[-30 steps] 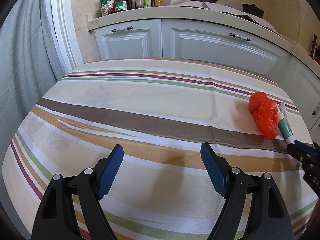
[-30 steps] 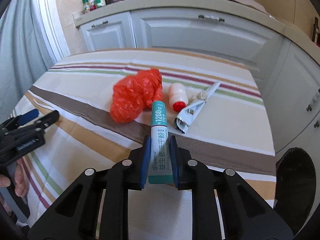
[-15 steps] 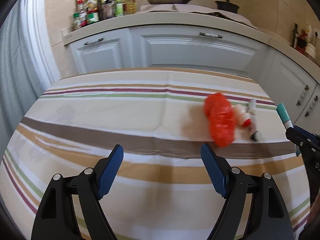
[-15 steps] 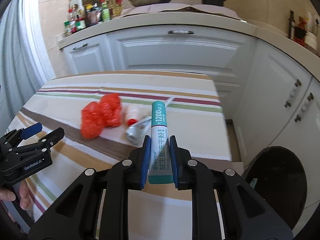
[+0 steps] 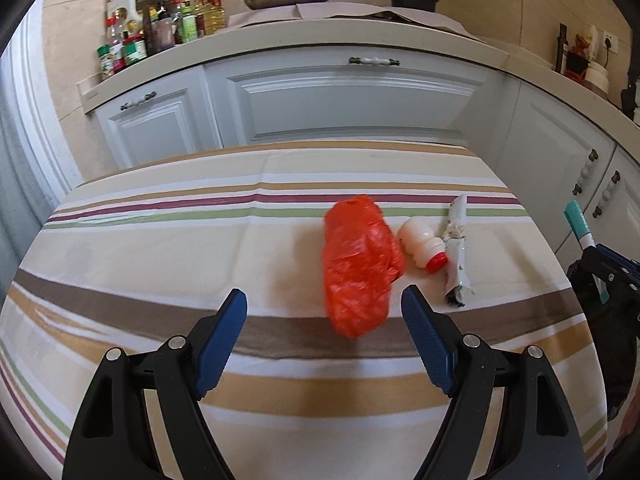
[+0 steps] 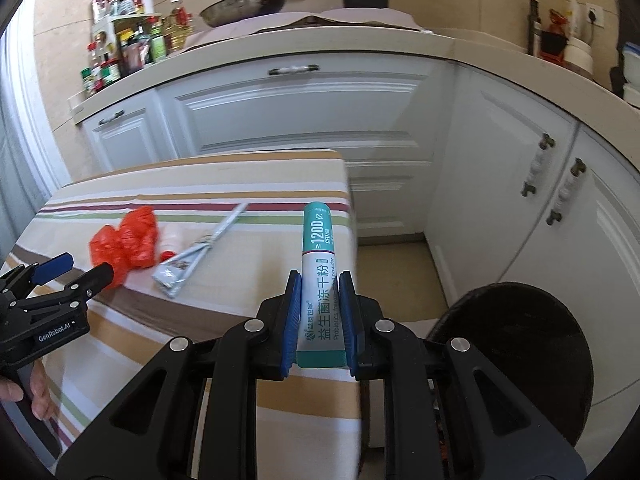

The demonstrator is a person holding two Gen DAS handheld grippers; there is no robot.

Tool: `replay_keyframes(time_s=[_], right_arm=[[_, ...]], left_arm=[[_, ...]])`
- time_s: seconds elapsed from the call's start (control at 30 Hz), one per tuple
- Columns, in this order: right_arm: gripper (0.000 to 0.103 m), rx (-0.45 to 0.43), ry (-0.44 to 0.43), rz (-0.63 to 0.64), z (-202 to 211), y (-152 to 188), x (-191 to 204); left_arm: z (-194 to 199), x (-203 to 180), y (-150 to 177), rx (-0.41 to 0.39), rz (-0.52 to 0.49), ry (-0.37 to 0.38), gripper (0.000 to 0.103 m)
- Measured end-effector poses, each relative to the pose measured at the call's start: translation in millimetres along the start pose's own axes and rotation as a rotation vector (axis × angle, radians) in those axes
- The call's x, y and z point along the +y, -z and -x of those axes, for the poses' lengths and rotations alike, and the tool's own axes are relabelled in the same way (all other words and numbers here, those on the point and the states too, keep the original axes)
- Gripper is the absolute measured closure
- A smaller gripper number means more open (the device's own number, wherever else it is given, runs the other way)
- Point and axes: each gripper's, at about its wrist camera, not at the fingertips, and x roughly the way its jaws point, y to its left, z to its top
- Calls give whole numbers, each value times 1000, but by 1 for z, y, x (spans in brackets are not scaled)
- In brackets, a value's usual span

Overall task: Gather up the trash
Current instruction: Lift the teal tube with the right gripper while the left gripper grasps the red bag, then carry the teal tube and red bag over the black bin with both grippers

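While the left gripper (image 5: 323, 312) hovers over the striped worktop (image 5: 160, 248) with fingers spread wide and empty, a red plastic bag (image 5: 358, 264) lies just ahead, a small white bottle (image 5: 425, 247) and silver wrapper (image 5: 456, 256) beside it. Further right, the right gripper (image 6: 320, 316) clamps a teal-and-white packet (image 6: 320, 280), near a black bin (image 6: 516, 356).
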Motion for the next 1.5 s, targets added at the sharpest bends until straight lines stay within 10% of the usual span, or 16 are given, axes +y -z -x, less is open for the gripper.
replay_keyframes(time_s=[0.33, 0.53, 0.67, 1.5], right_arm=[[84, 6, 29, -41, -4, 6, -26], [84, 8, 30, -50, -4, 9, -30], [84, 4, 29, -50, 0, 9, -30], [84, -93, 53, -56, 79, 27, -26]], left_arm=[[-17, -6, -8, 18, -6, 11, 27], [-22, -10, -7, 45, -40, 40, 72], [-19, -13, -2, 45, -57, 60, 84], [75, -32, 19, -69, -70, 129, 89]])
